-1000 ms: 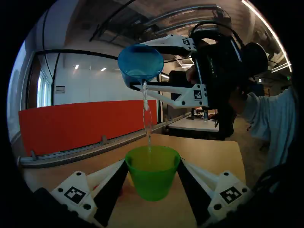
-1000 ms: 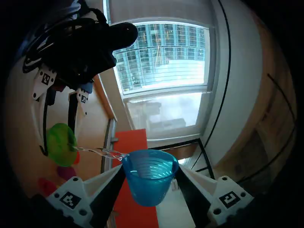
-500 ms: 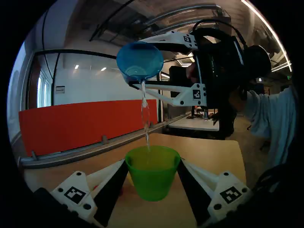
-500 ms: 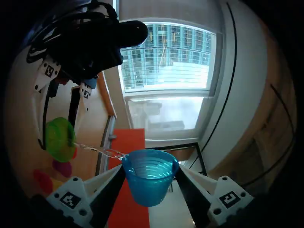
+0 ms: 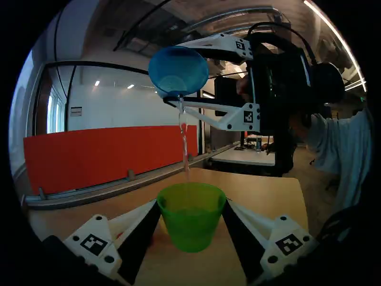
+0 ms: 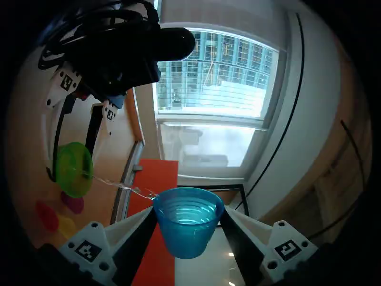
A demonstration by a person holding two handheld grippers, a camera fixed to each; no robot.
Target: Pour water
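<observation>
Your right gripper (image 6: 189, 215) is clamping the tipped blue cup (image 5: 178, 71) at upper centre of the left gripper view, and a thin stream (image 5: 183, 143) is falling into the green cup (image 5: 191, 221) at lower centre. Your left gripper's (image 5: 191, 209) jaws are pinching that cup's sides over the bench (image 5: 266, 190). Both cups are looking like light, flexible plastic that is slippery when wet, so you are rightly gripping mid-wall, gently.
</observation>
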